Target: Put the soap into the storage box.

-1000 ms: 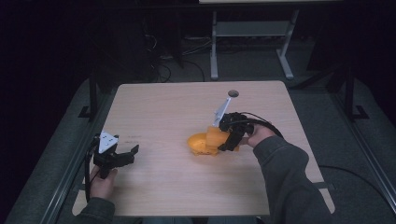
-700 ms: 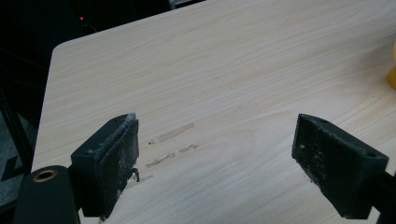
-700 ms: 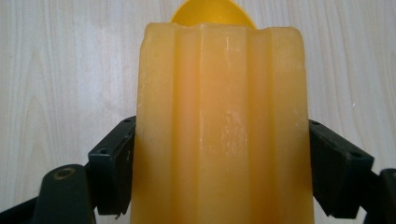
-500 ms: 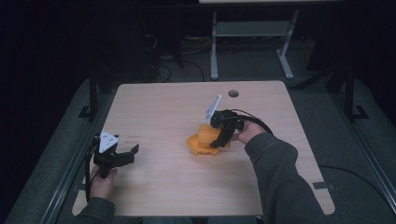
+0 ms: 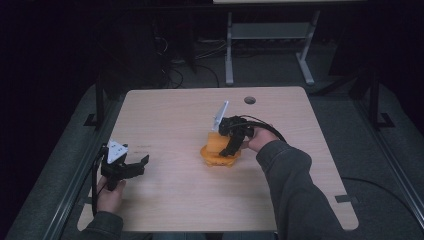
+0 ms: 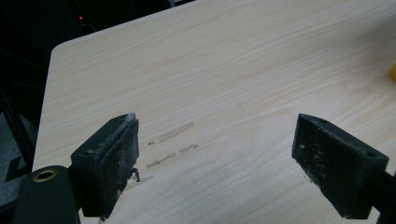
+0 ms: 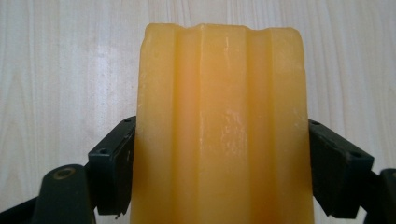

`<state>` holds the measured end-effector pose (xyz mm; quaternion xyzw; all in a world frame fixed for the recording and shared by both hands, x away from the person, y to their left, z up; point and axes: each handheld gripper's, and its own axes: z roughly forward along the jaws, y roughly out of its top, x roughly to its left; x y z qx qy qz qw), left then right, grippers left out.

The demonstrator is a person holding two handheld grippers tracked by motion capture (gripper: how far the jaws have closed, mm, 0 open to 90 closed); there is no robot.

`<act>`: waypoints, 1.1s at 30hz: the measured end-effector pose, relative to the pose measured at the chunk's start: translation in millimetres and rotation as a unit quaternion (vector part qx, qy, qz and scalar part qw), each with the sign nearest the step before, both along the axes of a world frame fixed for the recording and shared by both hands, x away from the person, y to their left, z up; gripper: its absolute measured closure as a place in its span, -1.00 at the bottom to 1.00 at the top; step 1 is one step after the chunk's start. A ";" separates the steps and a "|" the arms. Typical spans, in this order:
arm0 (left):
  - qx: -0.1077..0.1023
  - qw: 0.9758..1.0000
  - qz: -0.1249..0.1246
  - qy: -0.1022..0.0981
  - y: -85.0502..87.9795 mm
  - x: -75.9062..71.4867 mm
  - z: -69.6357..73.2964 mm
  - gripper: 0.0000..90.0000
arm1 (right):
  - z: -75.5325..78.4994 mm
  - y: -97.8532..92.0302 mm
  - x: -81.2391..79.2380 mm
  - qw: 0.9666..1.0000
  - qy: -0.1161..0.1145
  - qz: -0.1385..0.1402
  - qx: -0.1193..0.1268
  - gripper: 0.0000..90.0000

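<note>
An orange ribbed plastic piece with a wide flared foot stands near the middle of the wooden table. My right gripper reaches down onto it from the right and is shut on its upper part. In the right gripper view the orange piece sits between both pads, touching them. My left gripper rests low over the table's front left, open and holding nothing. In the left gripper view its jaws stand wide apart over bare wood, and a sliver of the orange piece shows at the right edge.
A round cable hole lies near the table's far edge. Beyond the table stands a grey metal frame with cables on the dark floor. Faint scuff marks show on the wood ahead of the left gripper.
The right gripper has moved a little left and turned downward, and the orange piece it holds now sits more upright on its wide foot. The left gripper has stayed put.
</note>
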<state>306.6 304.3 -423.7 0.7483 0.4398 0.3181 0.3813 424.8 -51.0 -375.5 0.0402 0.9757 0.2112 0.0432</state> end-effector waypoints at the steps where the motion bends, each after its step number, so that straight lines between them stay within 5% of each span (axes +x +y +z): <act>1: 0.001 1.000 0.000 0.000 0.0 -0.1 0.1 -0.69 | -1.7 1.2 0.6 1.000 0.001 0.002 -0.003 -0.54; 18: 0.004 1.000 0.001 -0.001 0.2 -0.2 0.1 -0.69 | -16.8 10.6 1.6 1.000 0.000 0.008 -0.001 -0.54; 33: 0.002 1.000 0.004 0.003 1.5 0.6 -0.2 -0.69 | -10.4 10.0 -2.8 1.000 -0.014 0.010 0.017 -0.54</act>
